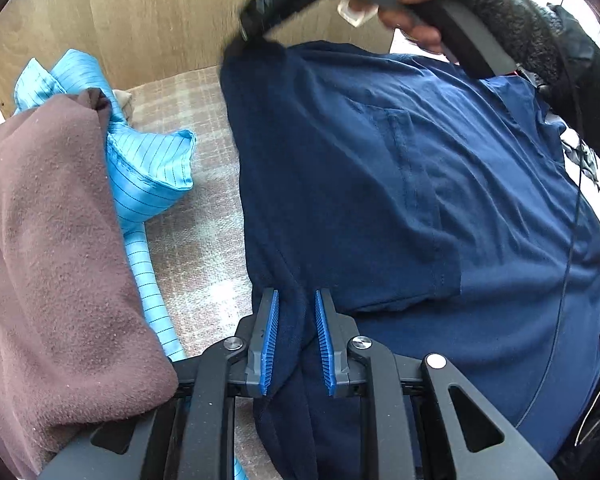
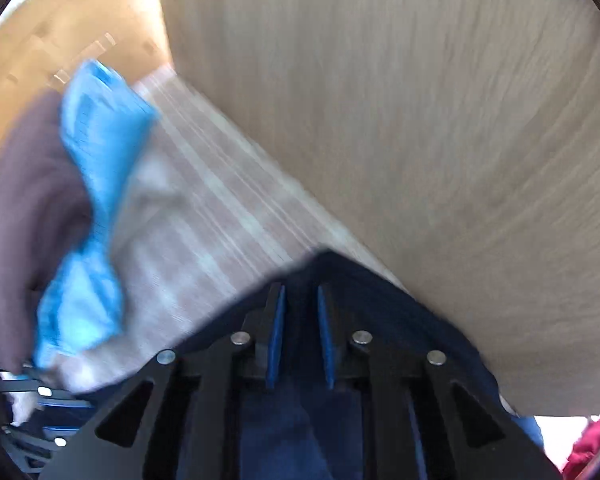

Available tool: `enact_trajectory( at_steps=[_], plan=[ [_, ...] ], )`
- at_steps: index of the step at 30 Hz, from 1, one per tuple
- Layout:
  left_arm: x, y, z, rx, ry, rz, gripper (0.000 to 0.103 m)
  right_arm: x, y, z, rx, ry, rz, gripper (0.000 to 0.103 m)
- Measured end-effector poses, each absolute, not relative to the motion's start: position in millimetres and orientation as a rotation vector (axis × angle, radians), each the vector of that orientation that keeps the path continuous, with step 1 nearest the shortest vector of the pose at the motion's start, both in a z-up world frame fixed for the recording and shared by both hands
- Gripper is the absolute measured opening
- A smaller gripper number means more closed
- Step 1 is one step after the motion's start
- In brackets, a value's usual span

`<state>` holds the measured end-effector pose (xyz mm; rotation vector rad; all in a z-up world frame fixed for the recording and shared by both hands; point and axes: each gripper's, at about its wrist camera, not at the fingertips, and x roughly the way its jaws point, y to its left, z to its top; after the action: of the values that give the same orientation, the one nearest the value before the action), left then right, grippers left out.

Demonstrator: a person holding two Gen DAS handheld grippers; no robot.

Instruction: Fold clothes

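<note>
The right wrist view is smeared by motion blur, so fabric texture and edges there are hard to read. In it the right gripper has its blue pads drawn close on a peak of the navy shirt, which rises between them and spills back under the frame; pinching it, as far as the blur allows. From the left wrist view the same gripper's tips are blurred at the shirt's far corner, and the hand holding it, in a fuzzy dark sleeve, is partly cut off by the top edge.

The left gripper pinches a bunched fold of the navy shirt at its near edge; cloth fills the narrow gap between the blue ribbed pads. The shirt spreads ahead and to the right of this gripper, its right side running out of view.

To the left of the gripper lies a brown fleece garment, cut off by the frame, with a light blue striped garment crumpled just beyond and partly beneath it.

Everything rests on a pale checked cloth surface. Beyond it stands a light wooden panel. A small white object near the far hand cannot be made out.
</note>
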<state>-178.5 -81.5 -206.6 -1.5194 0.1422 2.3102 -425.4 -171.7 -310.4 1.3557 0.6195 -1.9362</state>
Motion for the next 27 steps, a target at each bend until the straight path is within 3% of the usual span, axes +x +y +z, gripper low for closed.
enact_trajectory(
  at_steps=[4, 7, 15, 18, 22, 27],
  plan=[
    [-173, -89, -196, -1.517, 0.133, 2.326, 0.018, -422, -159, -277, 1.28, 0.489, -2.023, 0.017],
    [-158, -102, -172, -1.478, 0.095, 2.375, 0.017, -389, -152, -246, 1.191, 0.489, -2.089, 0.017],
    [-90, -131, -136, -1.523, -0.012, 2.479, 0.021, -317, -151, -339, 1.377, 0.716, -1.838, 0.018],
    [-50, -141, -140, -1.612, -0.084, 2.484, 0.021, -340, -144, -341, 1.435, 0.652, -1.977, 0.018],
    [29, -159, -145, -1.691, -0.214, 2.499, 0.022, -341, -137, -322, 1.409, 0.41, -1.958, 0.019],
    [125, -177, -163, -1.785, -0.467, 2.488, 0.022, -316, -135, -309, 1.339, 0.463, -1.981, 0.02]
  ],
)
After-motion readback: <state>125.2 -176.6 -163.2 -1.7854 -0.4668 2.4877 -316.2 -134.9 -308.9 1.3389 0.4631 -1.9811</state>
